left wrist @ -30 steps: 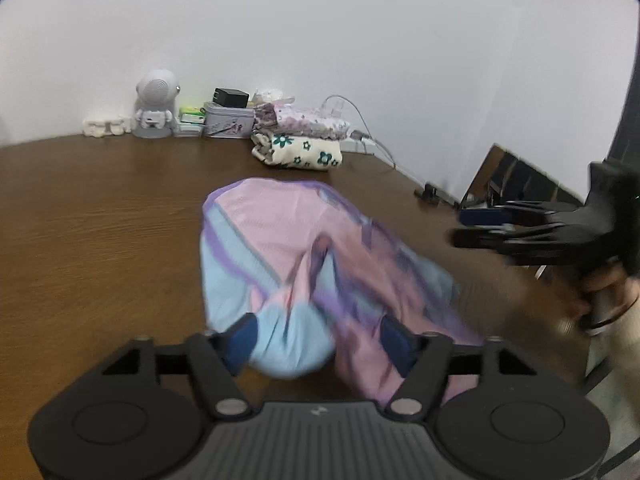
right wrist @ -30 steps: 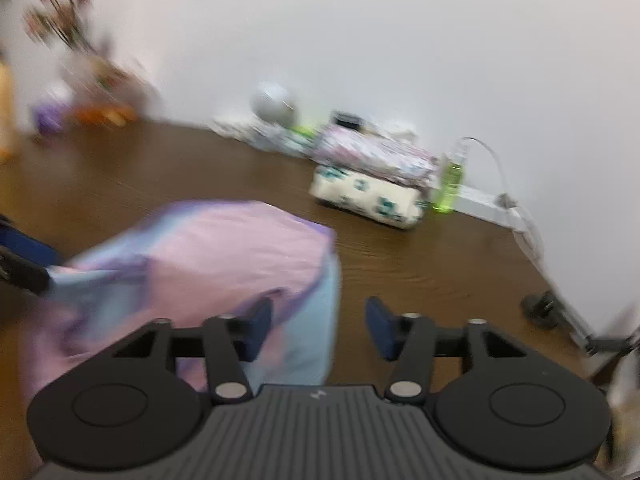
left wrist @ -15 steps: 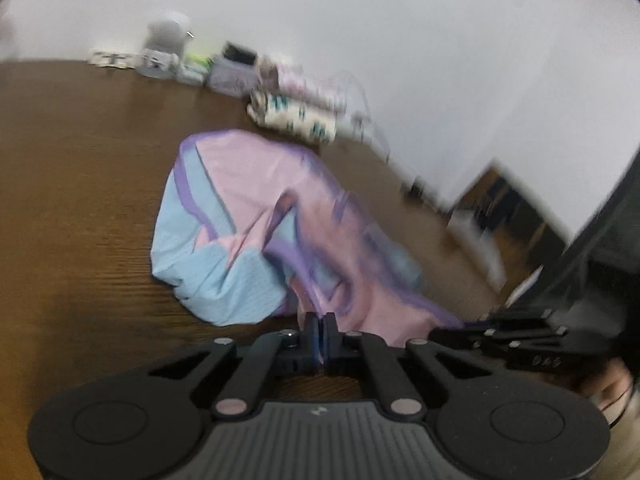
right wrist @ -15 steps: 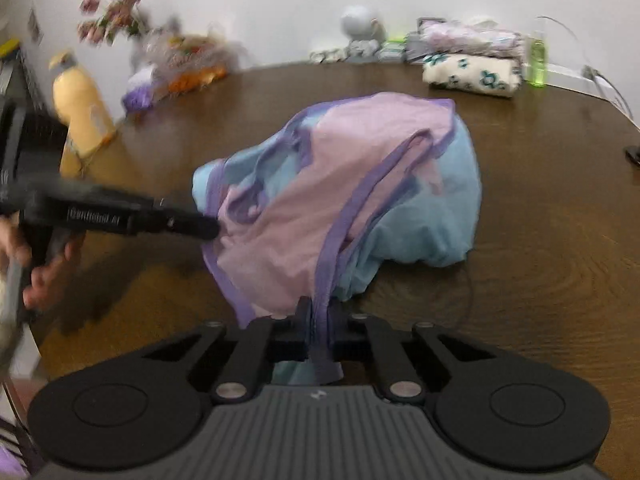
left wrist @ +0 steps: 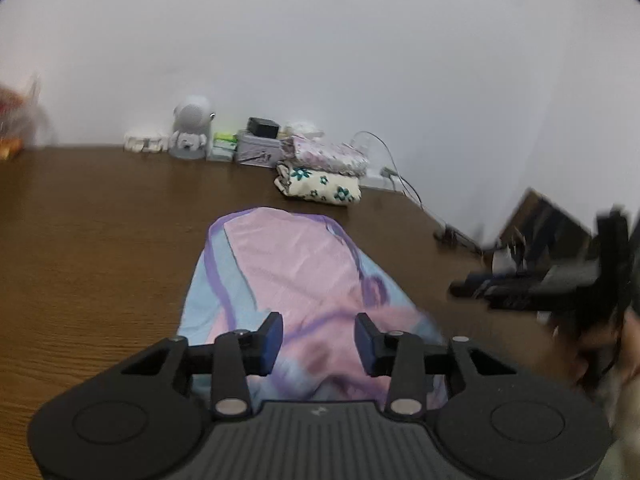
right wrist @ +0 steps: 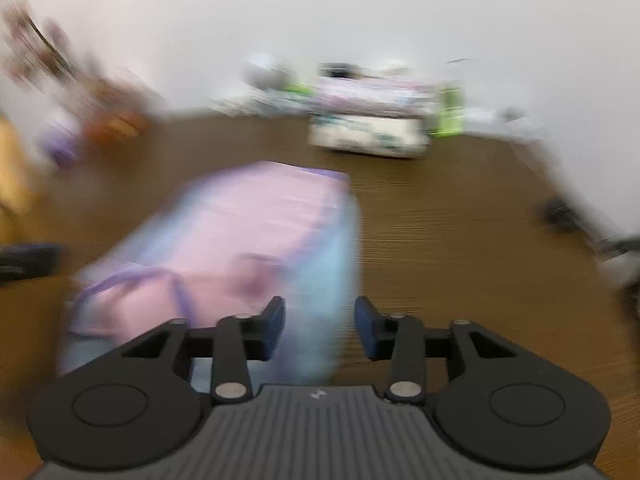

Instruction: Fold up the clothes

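Garment (left wrist: 296, 276), pink and blue with purple trim, lies lengthwise on the counter (left wrist: 92, 248); sharp in the left view, blurred in the right; left tongs (left wrist: 319, 338) and right tongs (right wrist: 320, 328) gape, holding nothing.

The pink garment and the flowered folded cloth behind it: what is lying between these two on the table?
Nothing: in the left wrist view only bare brown table separates the pink garment from the flowered folded cloth.

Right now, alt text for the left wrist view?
The open left gripper hovers over the near end of a pink, light-blue and purple garment lying flat on a brown wooden table. Folded floral clothes sit by the white wall; the right gripper blurs at right.
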